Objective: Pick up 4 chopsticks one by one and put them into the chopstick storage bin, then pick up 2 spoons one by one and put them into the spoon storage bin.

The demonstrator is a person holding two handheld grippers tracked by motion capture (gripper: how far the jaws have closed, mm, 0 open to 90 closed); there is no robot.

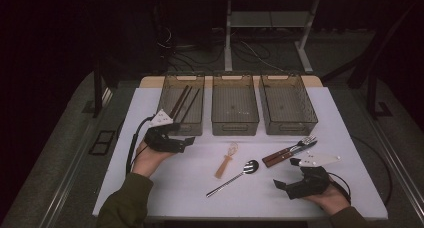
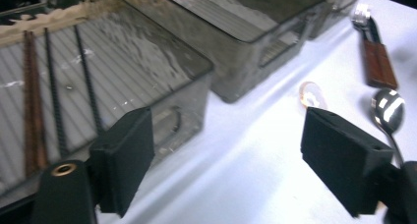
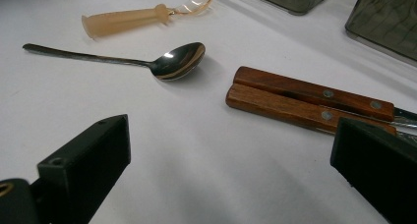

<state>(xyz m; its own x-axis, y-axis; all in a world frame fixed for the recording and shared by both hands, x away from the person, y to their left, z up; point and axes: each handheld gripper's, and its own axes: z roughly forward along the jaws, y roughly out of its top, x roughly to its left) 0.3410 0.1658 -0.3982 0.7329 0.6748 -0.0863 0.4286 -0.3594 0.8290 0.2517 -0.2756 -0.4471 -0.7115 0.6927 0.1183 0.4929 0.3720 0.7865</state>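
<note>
My left gripper [image 1: 190,142] hovers open over the white table just in front of the left bin [image 1: 195,125]. Several dark chopsticks [image 1: 182,103] lie in that bin. In the left gripper view its jaws [image 2: 223,140] stand wide with only tabletop between them; the chopsticks [image 2: 34,111] lie behind the bin's wall [image 2: 182,118]. My right gripper [image 1: 281,184] rests open at the front right, empty, with its jaws [image 3: 226,157] facing a metal spoon [image 3: 177,62] and two wooden-handled pieces of cutlery [image 3: 295,101]. The spoon [image 1: 235,176], a peach plastic whisk [image 1: 226,161] and the fork and knife [image 1: 287,152] lie mid-table.
Two more translucent grey bins stand in the row, the middle [image 1: 235,125] and the right [image 1: 290,125]; both look empty. The white mat [image 1: 150,188] ends near the table's front edge. Table legs and cables lie on the dark floor behind.
</note>
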